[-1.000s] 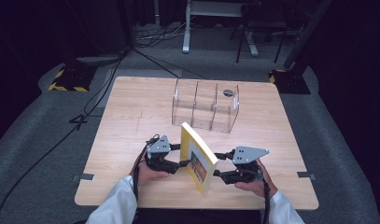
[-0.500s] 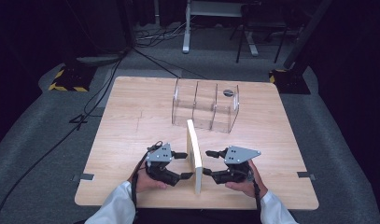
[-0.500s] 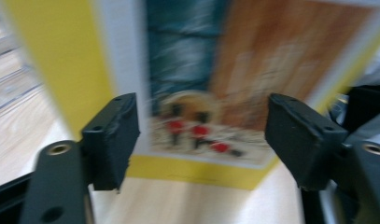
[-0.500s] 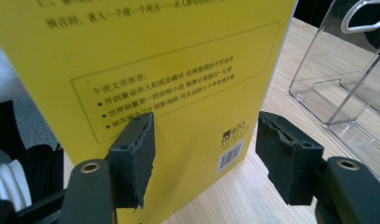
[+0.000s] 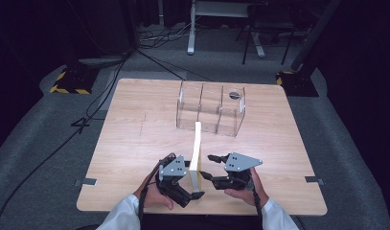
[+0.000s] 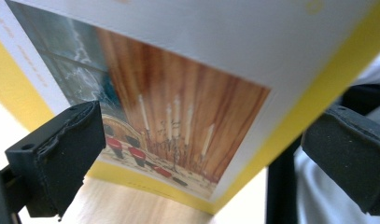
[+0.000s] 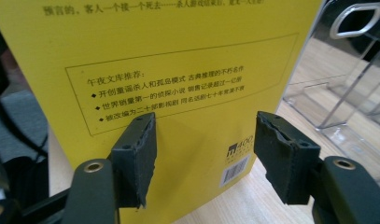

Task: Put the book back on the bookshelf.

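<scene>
The left gripper (image 5: 195,191) is standing with its jaws apart beside the book's front cover. The right gripper (image 5: 208,167) is also spread wide, facing the yellow back cover without gripping it. The book (image 5: 196,153) is standing upright on edge between them on the wooden table (image 5: 130,143), near the clear plastic organizer (image 5: 211,114).

Grey carpet (image 5: 39,191) w/ black cables (image 5: 106,91); hazard-striped base (image 5: 68,81) back-left; white stand (image 5: 192,28) behind.

Glossy paper book (image 5: 196,153), clear plastic organizer (image 5: 211,113), matt wood table (image 5: 135,134).
</scene>
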Available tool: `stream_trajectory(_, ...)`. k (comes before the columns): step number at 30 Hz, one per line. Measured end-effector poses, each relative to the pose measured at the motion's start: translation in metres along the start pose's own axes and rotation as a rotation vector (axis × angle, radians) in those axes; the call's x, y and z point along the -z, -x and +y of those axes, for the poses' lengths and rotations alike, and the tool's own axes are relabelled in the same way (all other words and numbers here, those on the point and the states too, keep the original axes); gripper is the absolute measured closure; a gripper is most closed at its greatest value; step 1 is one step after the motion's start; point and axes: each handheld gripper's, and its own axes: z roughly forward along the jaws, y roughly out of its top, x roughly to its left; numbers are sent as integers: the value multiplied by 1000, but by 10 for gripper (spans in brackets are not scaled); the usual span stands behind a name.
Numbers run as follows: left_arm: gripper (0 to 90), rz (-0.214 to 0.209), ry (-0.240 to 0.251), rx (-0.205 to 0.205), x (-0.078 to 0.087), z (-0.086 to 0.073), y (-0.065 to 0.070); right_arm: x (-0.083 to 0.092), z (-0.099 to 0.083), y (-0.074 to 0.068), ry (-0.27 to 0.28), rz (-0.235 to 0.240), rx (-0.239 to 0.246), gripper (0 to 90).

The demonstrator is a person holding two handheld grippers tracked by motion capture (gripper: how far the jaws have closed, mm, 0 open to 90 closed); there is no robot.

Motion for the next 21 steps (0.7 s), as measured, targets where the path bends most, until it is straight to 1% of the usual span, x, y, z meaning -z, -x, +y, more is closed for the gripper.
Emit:
stream_trajectory(1, 12, 48, -6, -19, -1, 0, 2, 0, 0, -1, 1, -7, 0, 420)
stream_trajectory(2, 78, 48, -6, -19, -1, 0, 2, 0, 0, -2, 2, -12, 1, 419)
stream_trajectory(3, 169, 126, 24, -12, 1, -2, 5, 0, 0, -2, 2, -16, 4, 419)
stream_trajectory(4, 264, 117, 40, -12, 3, -3, 2, 2, 0, -1, 5, -19, -1, 419)
stream_trajectory(5, 306, 106, 47, -10, 5, -4, 1, 3, 0, 1, 10, -16, -11, 419)
stream_trajectory(6, 343, 110, 57, -21, 6, -5, 1, 3, 0, 2, 12, -14, -16, 419)
stream_trajectory(7, 382, 123, 67, -36, 7, -6, 3, 3, 0, 3, 14, -14, -20, 420)
stream_trajectory(8, 415, 124, 75, -47, 8, -6, 3, 4, 0, 4, 14, -18, -18, 419)
stream_trajectory(9, 461, 111, 86, -41, 10, -7, 2, 4, 0, 5, 14, -17, -17, 413)
stream_trajectory(10, 510, 100, 92, -49, 12, -8, 0, 5, 0, 7, 11, -15, -20, 401)
stream_trajectory(11, 570, 102, 102, -45, 14, -9, -1, 6, 0, 10, 9, -13, -21, 394)
stream_trajectory(12, 622, 124, 108, -39, 16, -10, -3, 7, -1, 12, 8, -11, -27, 390)
stream_trajectory(13, 669, 124, 108, -39, 16, -10, -3, 8, -1, 15, 0, -12, -30, 390)
stream_trajectory(14, 669, 137, 112, -53, 18, -10, -5, 8, -1, 15, 0, -12, -30, 390)
stream_trajectory(16, 708, 128, 126, -30, 22, -13, -10, 10, -1, 18, 2, -1, -35, 391)
stream_trajectory(17, 727, 133, 130, -35, 25, -16, -13, 11, 0, 20, -4, -2, -16, 390)
stream_trajectory(18, 731, 127, 133, -30, 27, -17, -14, 12, 1, 21, -6, -8, -1, 388)
stream_trajectory(19, 734, 110, 138, -20, 28, -19, -16, 12, 1, 22, -6, -12, 9, 371)
stream_trajectory(20, 737, 110, 138, -20, 28, -19, -16, 12, 1, 22, -6, -12, 9, 371)
stream_trajectory(21, 737, 98, 147, -16, 31, -22, -17, 12, 1, 25, -9, -22, 11, 364)
